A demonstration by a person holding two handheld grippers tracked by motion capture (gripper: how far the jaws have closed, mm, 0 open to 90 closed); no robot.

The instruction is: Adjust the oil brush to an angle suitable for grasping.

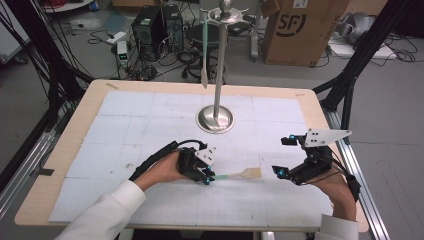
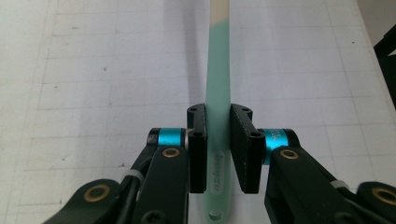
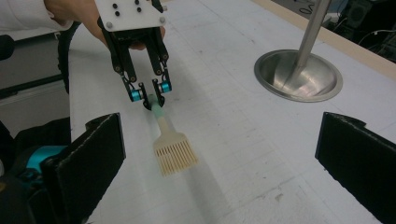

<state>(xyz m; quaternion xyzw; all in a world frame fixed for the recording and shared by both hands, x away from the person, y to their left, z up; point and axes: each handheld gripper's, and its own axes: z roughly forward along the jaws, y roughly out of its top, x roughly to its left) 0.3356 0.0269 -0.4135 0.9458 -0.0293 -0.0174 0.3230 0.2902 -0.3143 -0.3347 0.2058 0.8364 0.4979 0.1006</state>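
A brush with a mint-green handle [image 2: 218, 93] and a beige comb-like head [image 1: 251, 173] is held roughly level, low over the white mat. My left gripper [image 1: 206, 175] is shut on the end of the handle, and its pads [image 2: 198, 149] press both sides. From the right gripper view the brush head [image 3: 175, 154] points toward me, with the left gripper [image 3: 150, 91] behind it. My right gripper [image 1: 283, 156] stands wide open a short way right of the brush head, with nothing between its jaws [image 3: 223, 140].
A steel stand [image 1: 216, 119] with a round base and a tall pole rises at the middle back of the mat. A second green-handled utensil [image 1: 204, 50] hangs from its top hooks. Beyond the table's wooden edge [image 1: 200, 86] are boxes, cables and computers.
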